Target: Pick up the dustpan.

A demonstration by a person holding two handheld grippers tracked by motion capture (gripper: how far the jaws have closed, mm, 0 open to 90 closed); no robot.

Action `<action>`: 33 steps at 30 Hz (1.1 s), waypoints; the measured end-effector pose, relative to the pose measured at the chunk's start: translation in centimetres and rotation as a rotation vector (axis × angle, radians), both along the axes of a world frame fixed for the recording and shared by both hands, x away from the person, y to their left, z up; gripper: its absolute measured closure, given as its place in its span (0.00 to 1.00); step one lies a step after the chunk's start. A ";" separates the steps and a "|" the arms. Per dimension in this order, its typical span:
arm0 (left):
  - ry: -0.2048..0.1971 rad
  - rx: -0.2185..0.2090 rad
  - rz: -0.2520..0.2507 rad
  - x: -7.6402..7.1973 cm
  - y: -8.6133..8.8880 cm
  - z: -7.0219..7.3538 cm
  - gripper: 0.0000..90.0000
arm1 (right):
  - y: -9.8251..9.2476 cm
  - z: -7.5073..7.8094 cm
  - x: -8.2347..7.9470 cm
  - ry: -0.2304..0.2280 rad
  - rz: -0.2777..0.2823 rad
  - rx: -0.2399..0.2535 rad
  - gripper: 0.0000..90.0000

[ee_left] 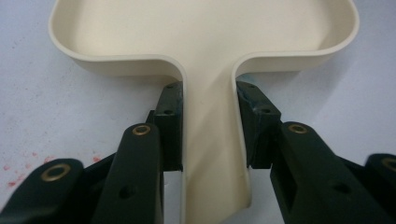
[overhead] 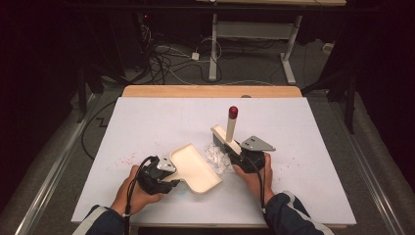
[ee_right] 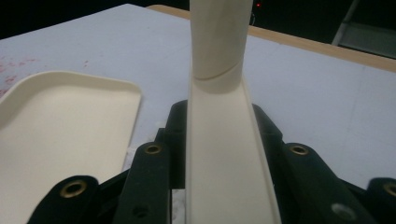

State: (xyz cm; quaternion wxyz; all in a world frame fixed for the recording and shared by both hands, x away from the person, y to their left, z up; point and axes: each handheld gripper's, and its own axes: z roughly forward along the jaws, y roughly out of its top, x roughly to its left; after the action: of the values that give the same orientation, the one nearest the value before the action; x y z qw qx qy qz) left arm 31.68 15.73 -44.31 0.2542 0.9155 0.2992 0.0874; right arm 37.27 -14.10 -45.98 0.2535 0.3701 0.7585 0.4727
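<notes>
Cream plastic dustpan and brush, one in each gripper, on a white table.

From the left in the high view: the left gripper (overhead: 164, 176) clamps the handle of the cream dustpan (overhead: 195, 169), whose tray lies flat toward one o'clock from it; the left gripper view shows both pads pressed to the handle's sides. Just right of the tray's rim, at three o'clock, lies a small heap of clear crumpled scraps (overhead: 215, 157). The right gripper (overhead: 243, 157) holds the brush (overhead: 228, 131) by its cream handle, red tip at twelve o'clock, bristle head beside the scraps.
</notes>
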 end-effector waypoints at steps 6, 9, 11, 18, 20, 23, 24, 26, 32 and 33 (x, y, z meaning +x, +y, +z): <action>0.003 -0.005 -0.003 0.2 -0.1 0.0 0.71 | 1.4 -0.3 -0.5 0.001 0.034 -0.017 0.75; 0.008 -0.010 -0.005 0.6 -0.2 -0.2 0.71 | 1.7 -0.3 -0.5 0.006 0.035 -0.013 0.75; 0.007 -0.008 -0.010 0.7 -0.6 -0.2 0.71 | 1.7 -0.3 -0.6 0.017 0.038 -0.006 0.75; 0.002 -0.003 -0.012 0.6 -1.2 -0.3 0.71 | 2.2 -0.3 -1.0 0.021 0.056 0.004 0.75; 0.004 -0.008 -0.010 0.6 -1.2 -0.3 0.71 | 2.5 -0.3 -1.2 0.023 0.062 0.012 0.75; 0.003 -0.009 -0.009 0.6 -1.3 -0.4 0.71 | 3.1 -0.3 -1.6 0.010 0.091 0.006 0.75; 0.003 -0.011 -0.008 0.6 -1.3 -0.4 0.71 | 3.4 -0.3 -1.8 0.008 0.104 -0.002 0.75; 0.004 -0.011 -0.008 0.6 -1.3 -0.3 0.71 | 4.0 -0.3 -2.2 -0.001 0.116 -0.017 0.75; 0.008 -0.018 -0.003 0.5 -1.3 -0.3 0.71 | 5.6 0.3 -3.0 -0.005 0.159 -0.006 0.75; 0.009 -0.017 -0.001 0.5 -1.3 -0.3 0.71 | 5.9 0.3 -3.2 -0.009 0.172 -0.004 0.75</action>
State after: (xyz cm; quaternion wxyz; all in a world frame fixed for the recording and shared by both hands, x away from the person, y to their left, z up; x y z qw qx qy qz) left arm 32.15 14.42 -44.66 0.2608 0.9139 0.3004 0.0807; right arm 34.10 -8.20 -45.69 0.2159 0.3009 0.7875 0.4927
